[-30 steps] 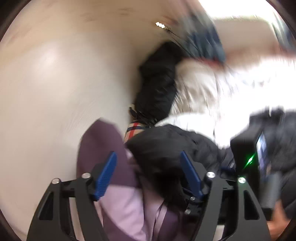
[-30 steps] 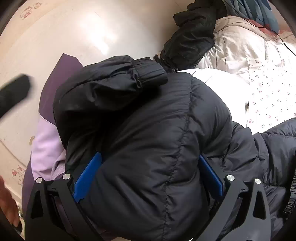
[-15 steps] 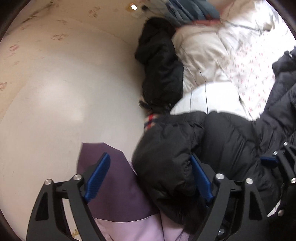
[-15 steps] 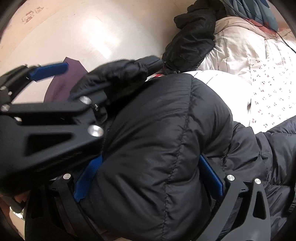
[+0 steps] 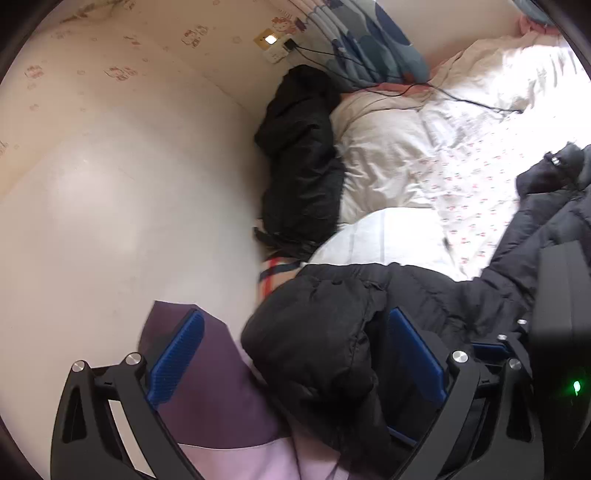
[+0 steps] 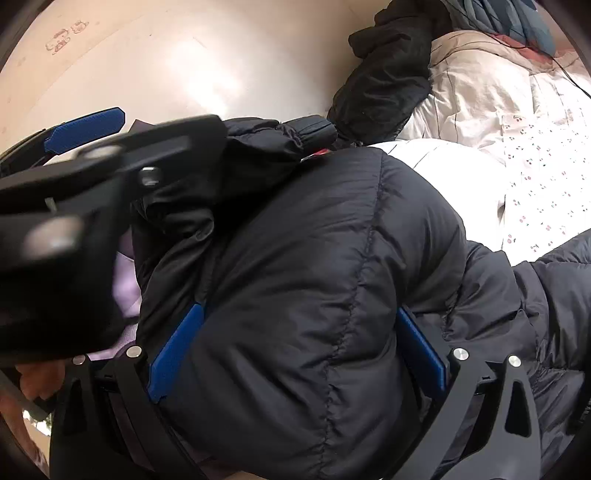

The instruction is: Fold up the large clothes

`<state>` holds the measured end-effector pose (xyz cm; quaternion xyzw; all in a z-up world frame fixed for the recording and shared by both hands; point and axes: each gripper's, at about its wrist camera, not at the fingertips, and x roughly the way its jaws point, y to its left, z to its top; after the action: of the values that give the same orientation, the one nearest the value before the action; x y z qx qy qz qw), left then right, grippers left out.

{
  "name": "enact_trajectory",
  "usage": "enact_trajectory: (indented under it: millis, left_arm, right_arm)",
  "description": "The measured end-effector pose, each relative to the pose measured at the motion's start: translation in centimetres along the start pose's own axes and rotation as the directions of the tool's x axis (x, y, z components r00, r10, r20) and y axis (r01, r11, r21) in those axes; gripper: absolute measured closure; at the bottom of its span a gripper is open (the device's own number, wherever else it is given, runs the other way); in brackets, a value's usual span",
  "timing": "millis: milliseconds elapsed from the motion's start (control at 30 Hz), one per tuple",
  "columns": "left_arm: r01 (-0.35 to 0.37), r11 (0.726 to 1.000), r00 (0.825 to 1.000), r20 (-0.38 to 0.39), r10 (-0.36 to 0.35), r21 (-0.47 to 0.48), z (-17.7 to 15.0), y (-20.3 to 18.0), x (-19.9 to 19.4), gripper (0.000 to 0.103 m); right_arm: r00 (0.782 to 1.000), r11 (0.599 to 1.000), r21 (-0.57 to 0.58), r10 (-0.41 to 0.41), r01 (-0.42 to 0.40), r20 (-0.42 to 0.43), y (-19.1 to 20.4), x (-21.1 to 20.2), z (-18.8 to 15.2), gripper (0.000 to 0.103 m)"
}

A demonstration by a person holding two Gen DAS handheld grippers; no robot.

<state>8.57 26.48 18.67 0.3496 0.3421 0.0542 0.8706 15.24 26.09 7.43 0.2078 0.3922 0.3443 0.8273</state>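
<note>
Mid-fold: your right gripper (image 6: 295, 354) clamps the jacket (image 6: 314, 258) bulk on the bed (image 6: 535, 155). Your left gripper (image 5: 295, 365) is opening, sleeve (image 5: 314, 332) loose between its jaws. Next, probably regrip another edge and fold it inward.

Left claw (image 6: 74, 155) motion-blurred in right view, black jacket (image 6: 314, 277) cut off below, purple garment (image 5: 221, 387) half covered

- A home bedroom: a rumpled cream quilt (image 5: 384, 155) and cherry-print sheet (image 5: 476, 177) cover the bed.
- Cartoon stickers (image 5: 284, 24) dot the wall beside a socket (image 5: 275, 55).
</note>
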Motion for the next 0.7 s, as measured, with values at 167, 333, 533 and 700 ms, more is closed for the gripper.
enact_trajectory:
  millis: [167, 333, 533, 700]
  left_arm:
    - [-0.039, 0.990, 0.997, -0.060, 0.047, 0.136, -0.4, -2.1, 1.9, 0.007]
    - [-0.101, 0.979, 0.984, -0.127, 0.124, 0.178, 0.6, -3.7, 4.9, 0.013]
    - [-0.104, 0.992, 0.979, -0.184, 0.089, -0.076, 0.4, 0.1, 5.9, 0.097]
    - [0.054, 0.908, 0.999, 0.017, -0.051, -0.416, -1.7, 6.6, 0.1, 0.098]
  right_arm:
    - [1.000, 1.000, -0.001, -0.007, 0.007, 0.014, 0.2, 0.2, -0.2, 0.006]
    - [1.000, 1.000, 0.012, -0.003, 0.003, 0.006, 0.1, 0.3, -0.2, 0.006]
    - [1.000, 1.000, 0.006, 0.026, -0.026, -0.018, -0.1, -0.9, 0.0, 0.006]
    - [0.997, 0.994, -0.108, 0.017, -0.009, 0.078, -0.8, -8.7, -1.5, 0.006]
